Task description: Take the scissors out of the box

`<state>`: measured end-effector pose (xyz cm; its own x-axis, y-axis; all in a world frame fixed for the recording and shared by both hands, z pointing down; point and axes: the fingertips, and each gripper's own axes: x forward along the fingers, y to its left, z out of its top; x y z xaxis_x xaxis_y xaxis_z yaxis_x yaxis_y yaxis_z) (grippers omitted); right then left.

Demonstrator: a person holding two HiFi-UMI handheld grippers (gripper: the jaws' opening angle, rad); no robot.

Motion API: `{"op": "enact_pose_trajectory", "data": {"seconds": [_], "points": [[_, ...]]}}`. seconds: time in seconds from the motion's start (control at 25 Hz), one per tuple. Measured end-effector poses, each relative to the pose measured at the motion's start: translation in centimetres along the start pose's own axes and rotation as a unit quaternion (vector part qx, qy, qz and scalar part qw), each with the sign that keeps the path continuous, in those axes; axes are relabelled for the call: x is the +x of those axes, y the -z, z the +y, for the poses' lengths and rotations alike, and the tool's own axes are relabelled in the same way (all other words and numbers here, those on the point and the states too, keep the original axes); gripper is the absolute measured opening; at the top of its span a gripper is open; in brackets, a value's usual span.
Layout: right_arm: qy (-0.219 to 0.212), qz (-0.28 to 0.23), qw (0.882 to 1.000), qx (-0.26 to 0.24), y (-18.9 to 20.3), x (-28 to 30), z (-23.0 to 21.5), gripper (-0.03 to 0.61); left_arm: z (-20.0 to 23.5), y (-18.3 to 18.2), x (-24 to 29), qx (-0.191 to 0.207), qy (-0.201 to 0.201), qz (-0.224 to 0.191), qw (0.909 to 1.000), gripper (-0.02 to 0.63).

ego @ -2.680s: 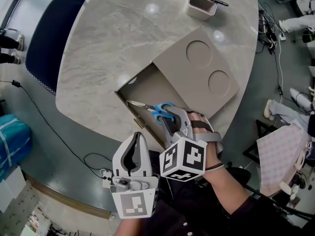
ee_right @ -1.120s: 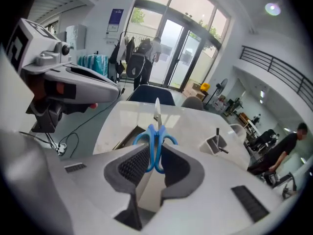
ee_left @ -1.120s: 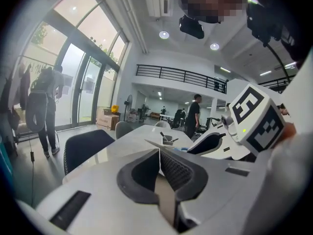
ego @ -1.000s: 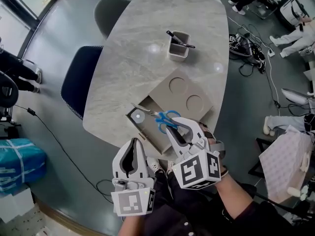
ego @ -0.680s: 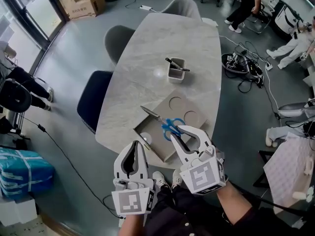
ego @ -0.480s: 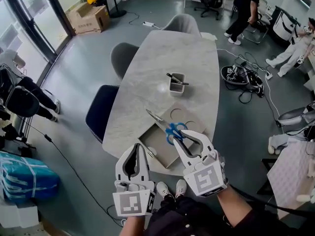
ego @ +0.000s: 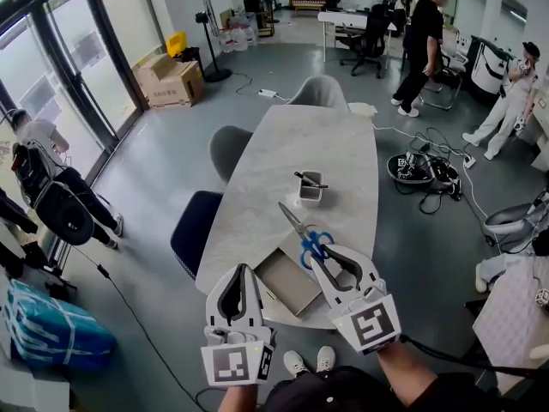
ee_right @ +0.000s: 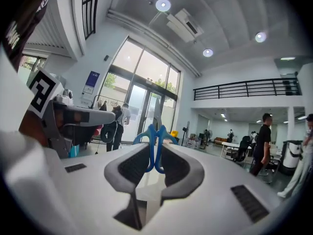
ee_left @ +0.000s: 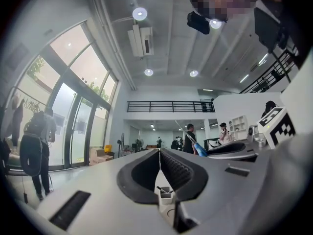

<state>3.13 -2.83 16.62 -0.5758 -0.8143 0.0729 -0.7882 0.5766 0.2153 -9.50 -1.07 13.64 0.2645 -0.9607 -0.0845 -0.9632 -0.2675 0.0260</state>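
Scissors (ego: 306, 234) are pinched by their blue handles in the right gripper (ego: 323, 252), held clear above the table (ego: 283, 157), with the blades aiming away from the person toward a cup (ego: 310, 189) farther along the top. The right gripper view shows its jaws squeezing both handle loops from either side. The box (ego: 290, 283) lies open at the table's near end, below them. The left gripper (ego: 238, 275) hovers just beside, jaws pressed together with nothing between
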Motion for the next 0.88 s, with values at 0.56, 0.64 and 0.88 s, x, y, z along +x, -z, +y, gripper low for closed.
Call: {"op": "enact_pose_trajectory", "data": {"seconds": [0.56, 0.64, 0.88], "points": [[0.049, -0.074, 0.995, 0.039, -2.5, -3.0, -2.3, 0.072, -1.8, -2.3, -1.1, 0.007, 0.000, -0.036, 0.9993, 0.017], [0.049, -0.076, 0.995, 0.044, -2.0, -3.3, -2.6, 0.072, -2.1, -2.0, -1.2, 0.008, -0.002, -0.035, 0.9993, 0.017], [0.054, -0.083, 0.994, 0.047, -1.9, -3.6, -2.9, 0.072, -2.1, -1.5, -1.3, 0.014, -0.007, -0.031, 0.9994, 0.017]]}}
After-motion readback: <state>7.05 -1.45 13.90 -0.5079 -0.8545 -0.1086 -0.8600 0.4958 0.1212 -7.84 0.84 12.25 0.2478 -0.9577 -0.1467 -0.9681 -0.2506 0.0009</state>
